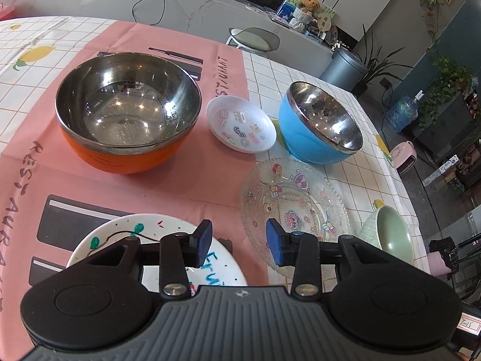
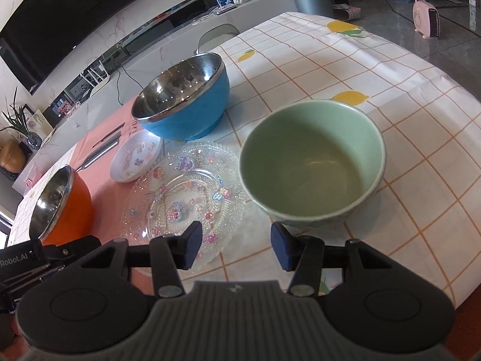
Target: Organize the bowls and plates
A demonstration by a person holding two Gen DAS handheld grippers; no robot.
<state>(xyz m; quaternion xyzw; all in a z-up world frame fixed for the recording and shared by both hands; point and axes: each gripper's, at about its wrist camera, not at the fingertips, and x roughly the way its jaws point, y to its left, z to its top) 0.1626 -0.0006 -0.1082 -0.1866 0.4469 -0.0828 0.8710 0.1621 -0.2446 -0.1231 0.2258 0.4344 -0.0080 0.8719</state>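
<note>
Nothing had been stacked or gathered; the job looked to be at its opening step, with every dish lying separately on the table (image 2: 375, 96).

The orange bowl (image 1: 126, 114), the biggest piece, stood on the pink mat (image 1: 186, 186). The blue bowl (image 1: 318, 120) stood on the checked cloth, well apart from it, with the small white dish (image 1: 240, 123) between the two. The green bowl (image 2: 312, 162) sat nearest the right gripper (image 2: 236, 248), just beside the glass plate (image 2: 183, 192), whose rim seemed to touch or nearly touch it. The painted plate (image 1: 156, 246) lay partly hidden under the left gripper (image 1: 239, 246).

Both grippers hung above the table with their jaws wide apart, holding nothing.

The next move probably called for picking a first piece. The right gripper faced the green bowl's near rim, so lowering one finger inside the wall and one outside would give a pinch. Bowls likely nest by size, and the plates stack apart, glass handled gently.
</note>
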